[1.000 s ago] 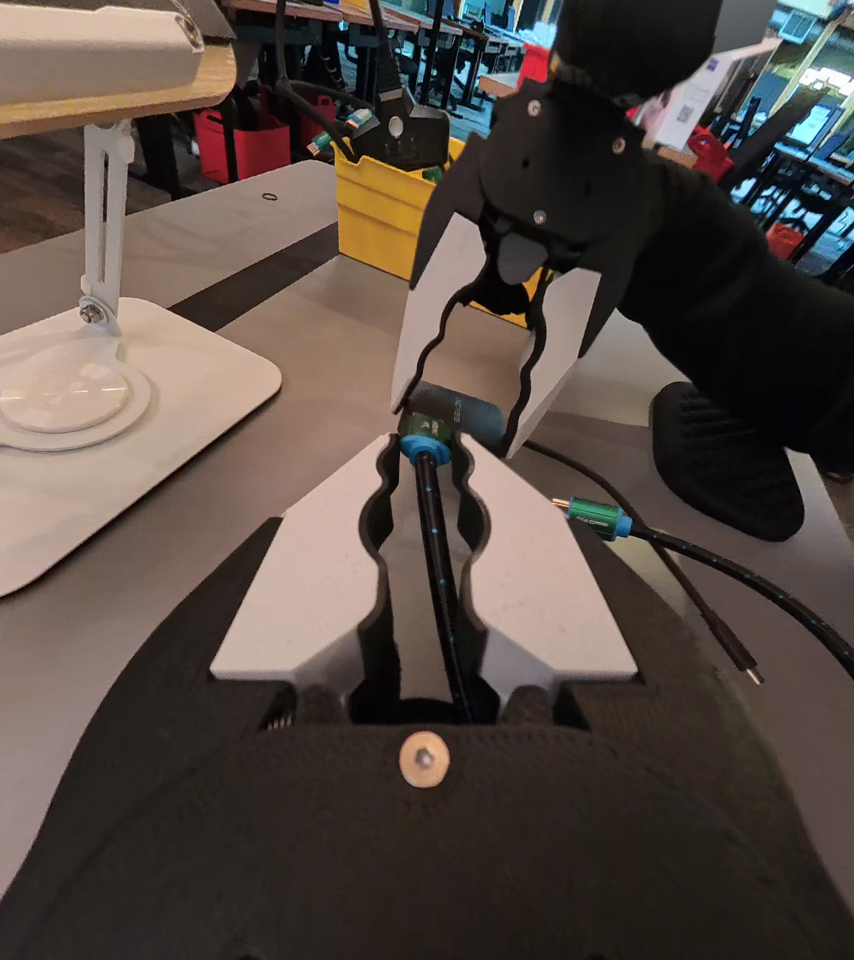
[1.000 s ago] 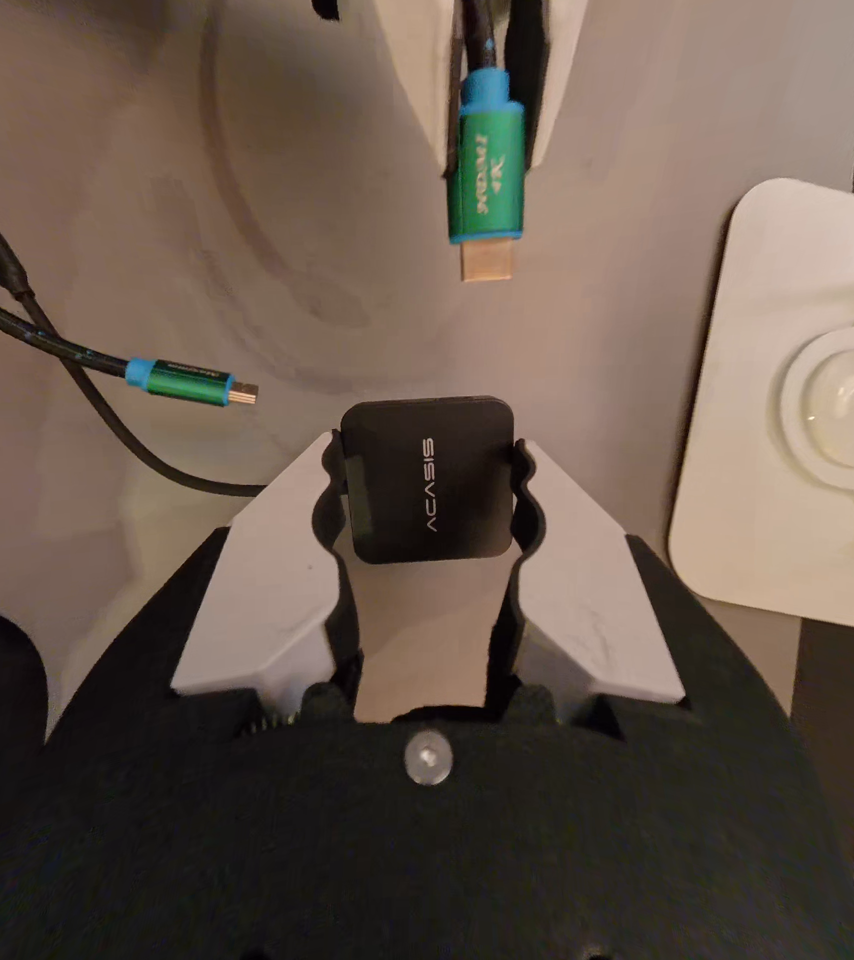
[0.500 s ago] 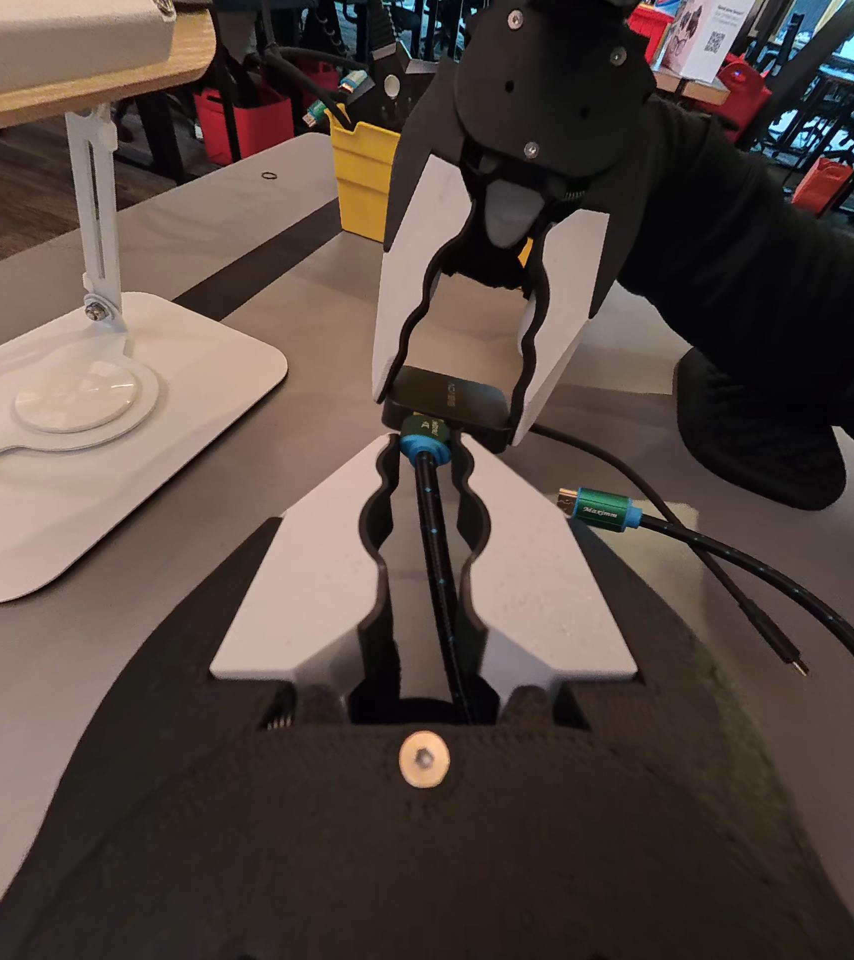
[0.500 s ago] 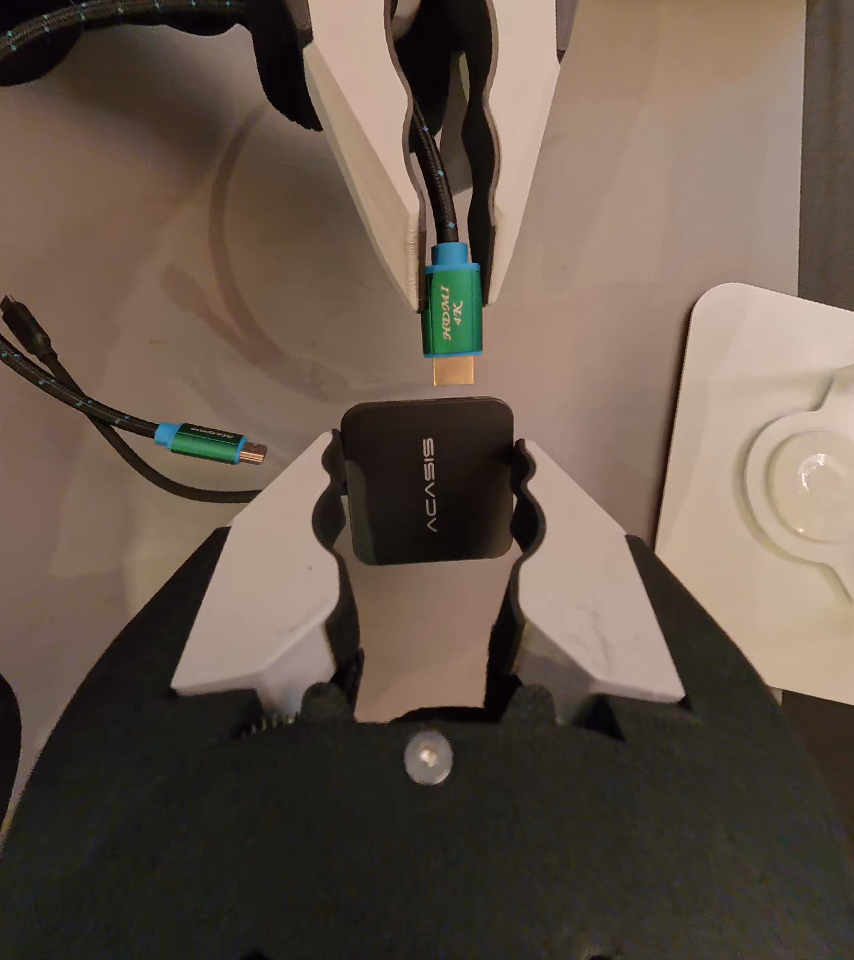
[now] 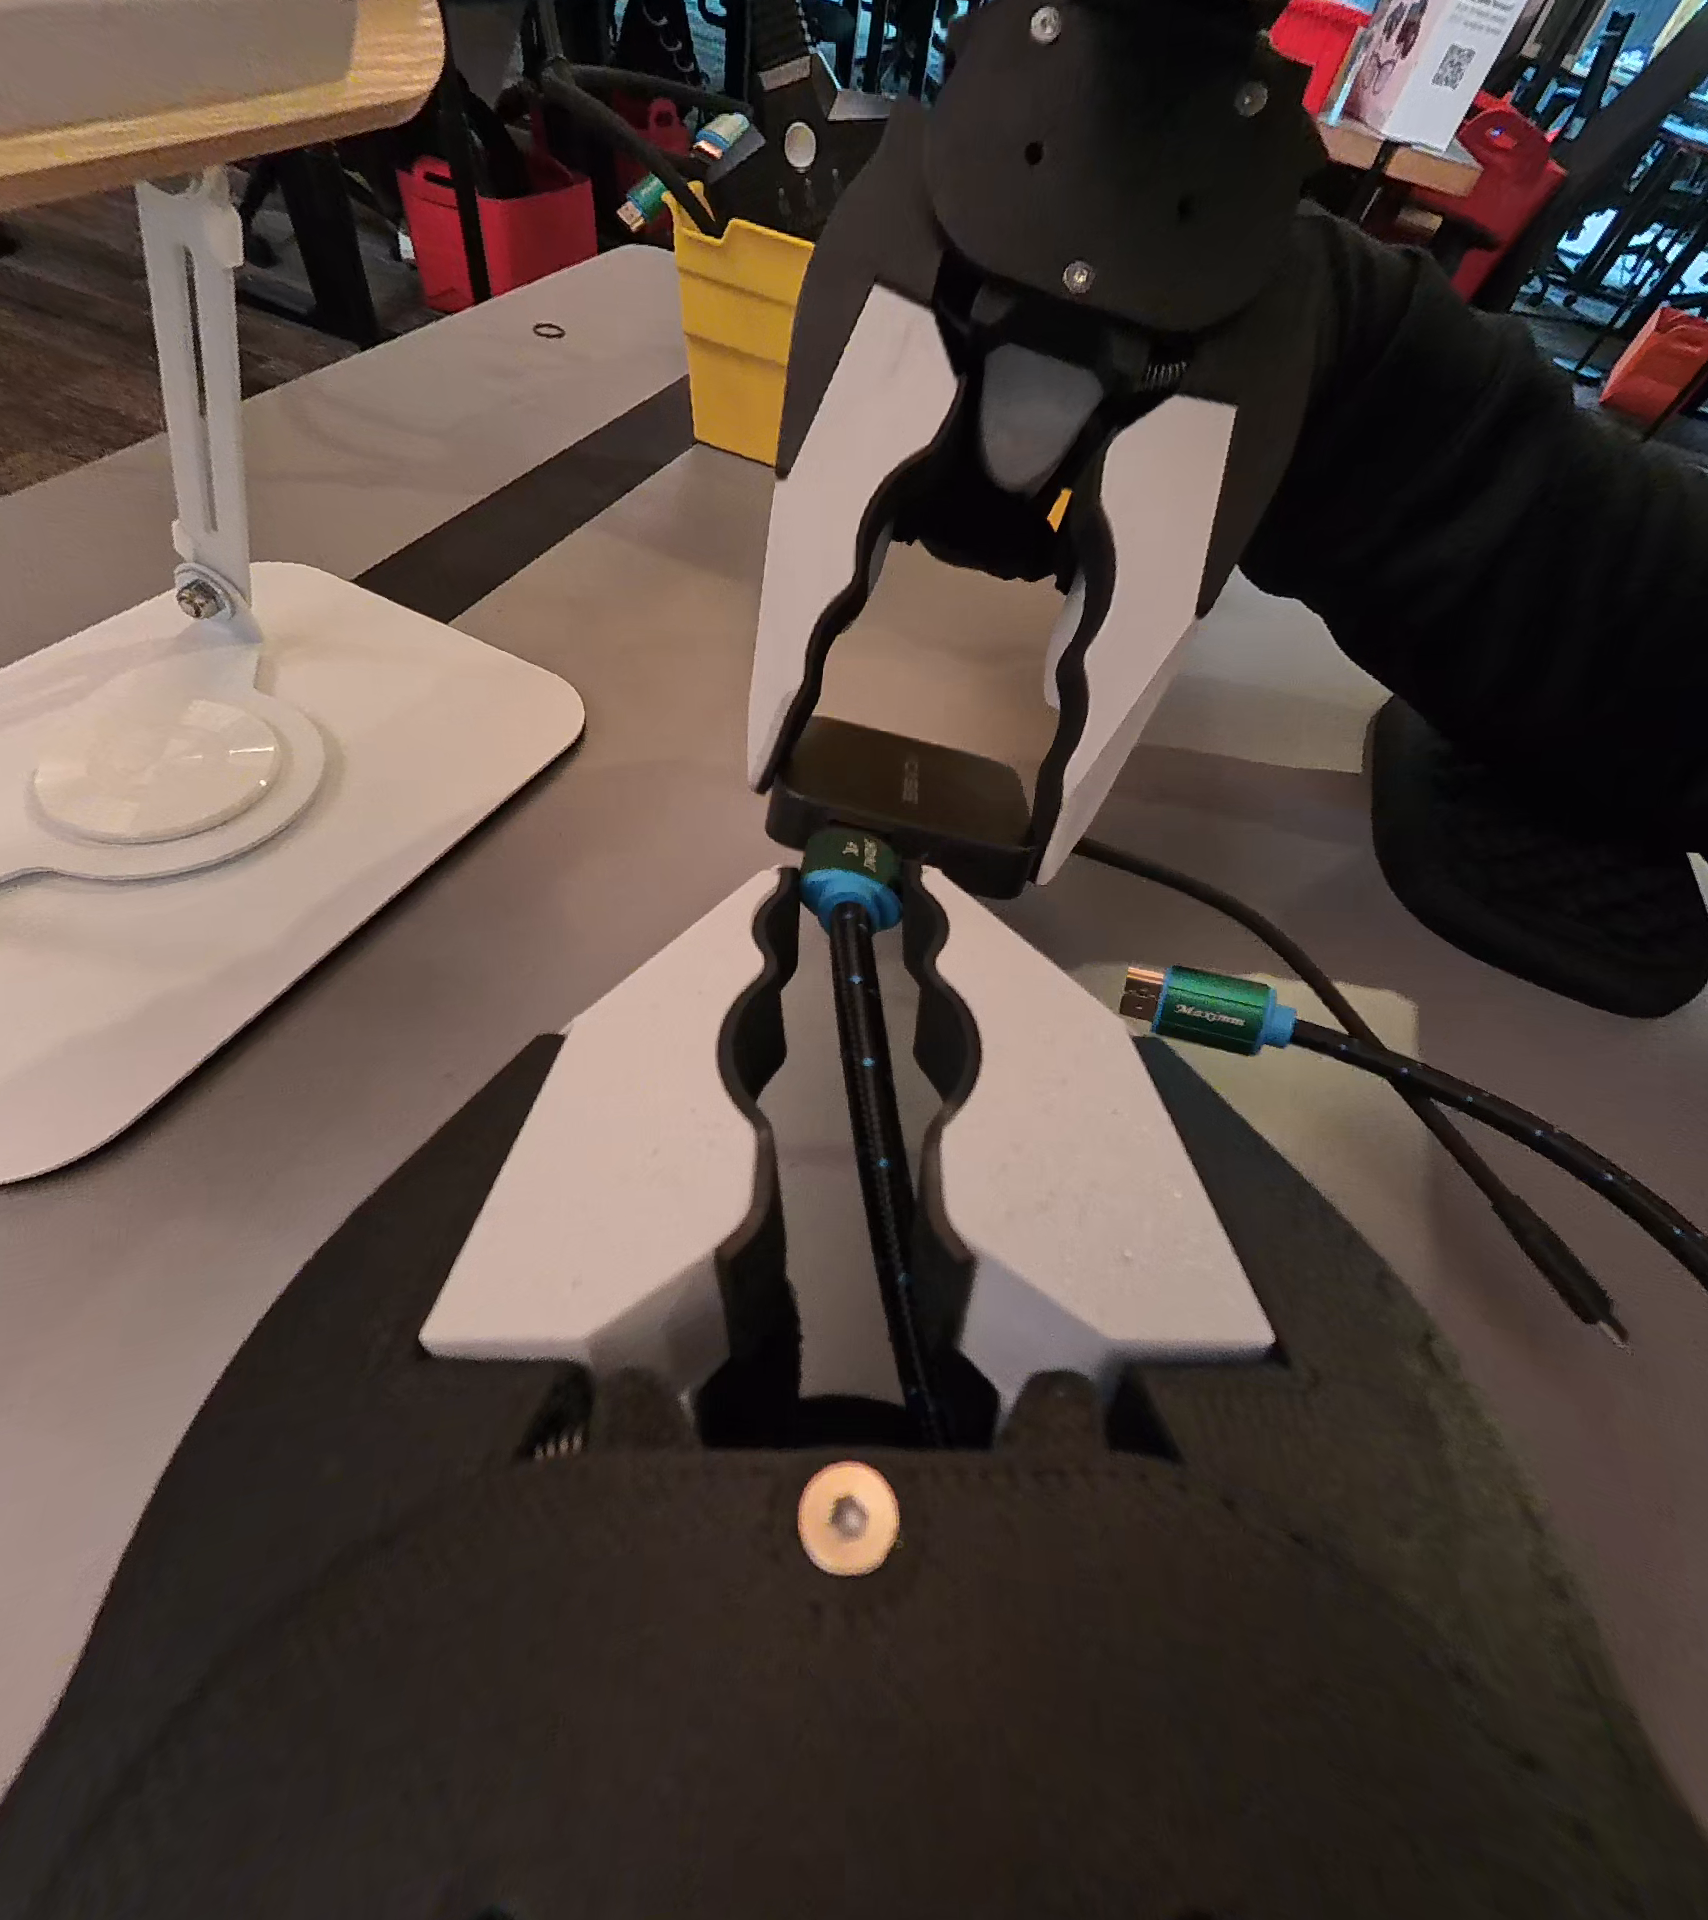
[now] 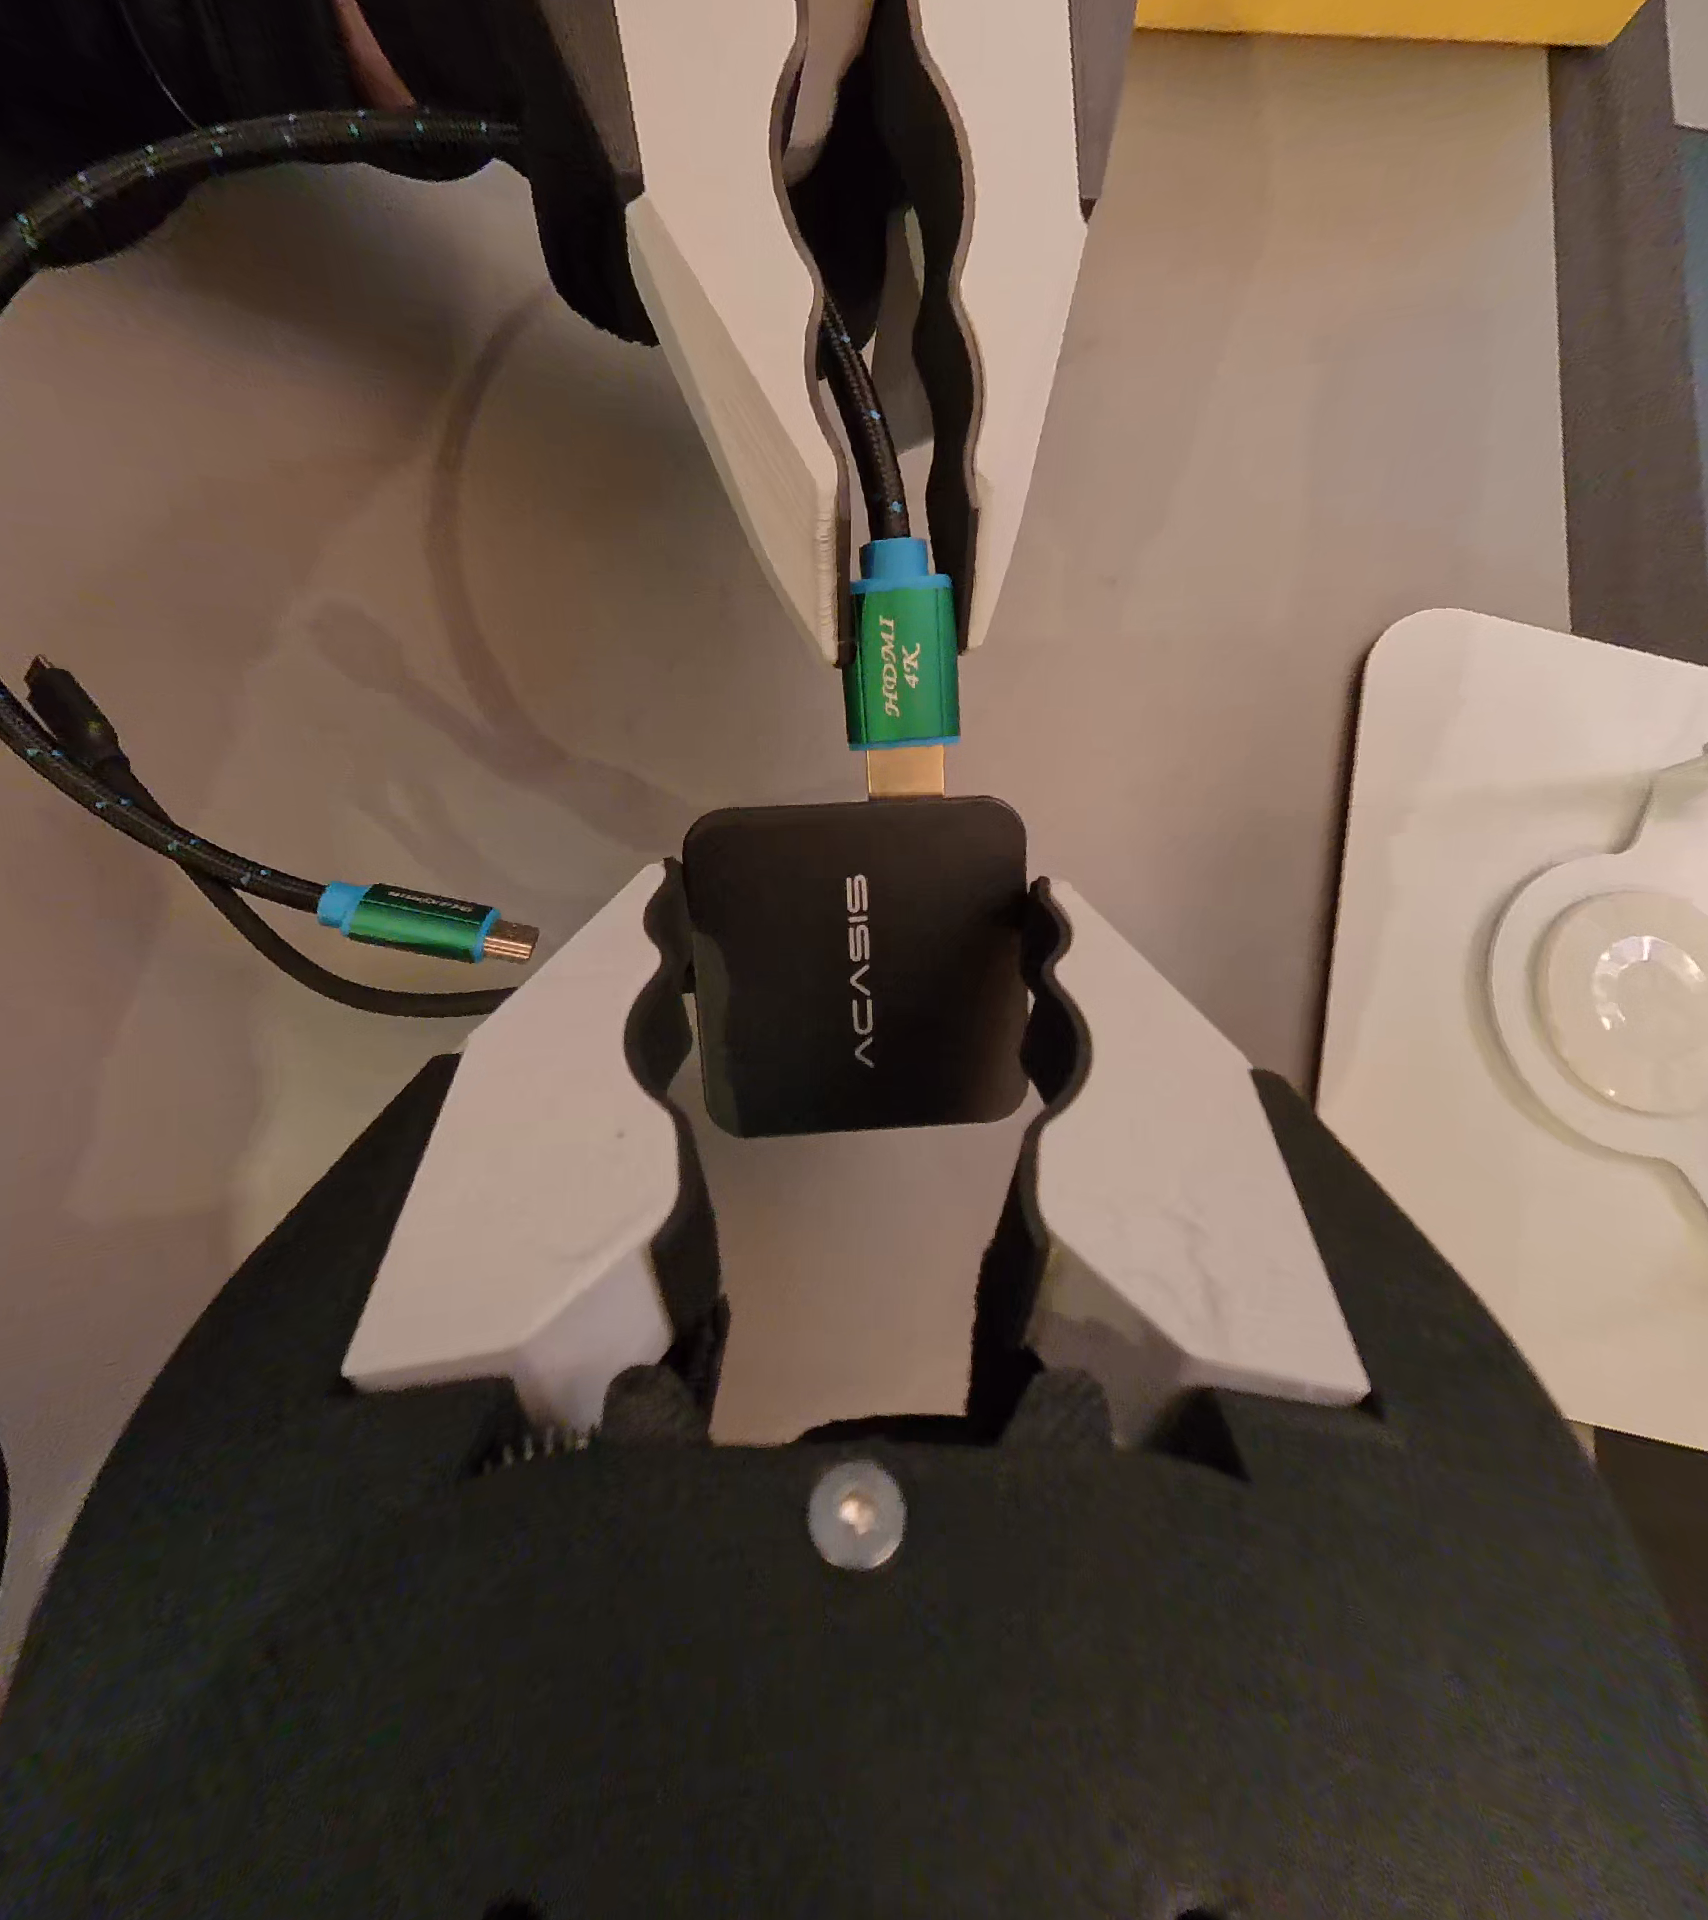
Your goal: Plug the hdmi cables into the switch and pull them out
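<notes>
A: What does the right gripper (image 6: 855, 914) hold?
B: It clamps the black switch (image 6: 855, 966) by its sides, over the grey table (image 6: 1245, 416).

A: And the left gripper (image 5: 848, 883)?
B: It pinches the green HDMI plug (image 6: 904, 665), whose gold tip touches the switch's 12 o'clock edge.

A: The other plug (image 6: 414, 920)?
B: Lying loose at 9 o'clock.

**Grey table and what lies on it**

The grey table (image 5: 206, 1299), crossed by a dark stripe (image 5: 517, 540), carries a white stand base (image 5: 237, 894) left of the left gripper (image 5: 848, 896). To that gripper's right lie a loose green HDMI plug (image 5: 1214, 1010) on braided cable and a thin black cable (image 5: 1515, 1236). Beyond it sits a yellow bin (image 5: 736, 343).
</notes>
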`<state>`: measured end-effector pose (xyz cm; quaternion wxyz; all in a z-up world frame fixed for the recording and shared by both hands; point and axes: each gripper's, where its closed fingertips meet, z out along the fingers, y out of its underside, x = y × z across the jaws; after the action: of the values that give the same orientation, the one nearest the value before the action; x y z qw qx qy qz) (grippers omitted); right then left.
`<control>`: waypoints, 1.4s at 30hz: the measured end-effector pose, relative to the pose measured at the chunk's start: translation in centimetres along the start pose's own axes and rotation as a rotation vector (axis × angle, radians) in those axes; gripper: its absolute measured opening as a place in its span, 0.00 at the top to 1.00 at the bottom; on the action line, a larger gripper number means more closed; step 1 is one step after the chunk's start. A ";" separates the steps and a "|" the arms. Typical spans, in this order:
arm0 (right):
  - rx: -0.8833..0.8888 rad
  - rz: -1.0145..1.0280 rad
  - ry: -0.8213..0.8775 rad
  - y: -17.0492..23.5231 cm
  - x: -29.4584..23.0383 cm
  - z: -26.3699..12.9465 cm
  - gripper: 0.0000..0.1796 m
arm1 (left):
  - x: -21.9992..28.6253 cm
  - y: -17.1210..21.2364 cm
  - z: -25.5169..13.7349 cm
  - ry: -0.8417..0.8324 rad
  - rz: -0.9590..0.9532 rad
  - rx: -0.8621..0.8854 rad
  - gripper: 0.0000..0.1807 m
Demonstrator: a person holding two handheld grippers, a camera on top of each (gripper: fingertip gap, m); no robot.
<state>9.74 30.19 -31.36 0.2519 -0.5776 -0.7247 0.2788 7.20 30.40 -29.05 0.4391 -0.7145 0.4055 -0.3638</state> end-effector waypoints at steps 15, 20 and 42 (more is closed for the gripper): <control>0.050 0.010 0.015 -0.5 0.4 -0.1 0.65 | -0.3 -0.4 0.0 -0.012 -0.016 0.042 0.90; 0.078 0.017 0.025 -0.9 0.6 -0.4 0.65 | -0.4 -0.7 -0.1 -0.023 -0.019 0.067 0.90; 0.144 -0.022 0.043 -2.3 0.5 -0.9 0.66 | -0.1 -1.6 -0.7 -0.023 -0.001 0.097 0.90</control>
<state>8.66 30.42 -29.12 0.3115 -0.5558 -0.7034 0.3151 7.00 30.77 -27.33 0.4775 -0.6968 0.3820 -0.3749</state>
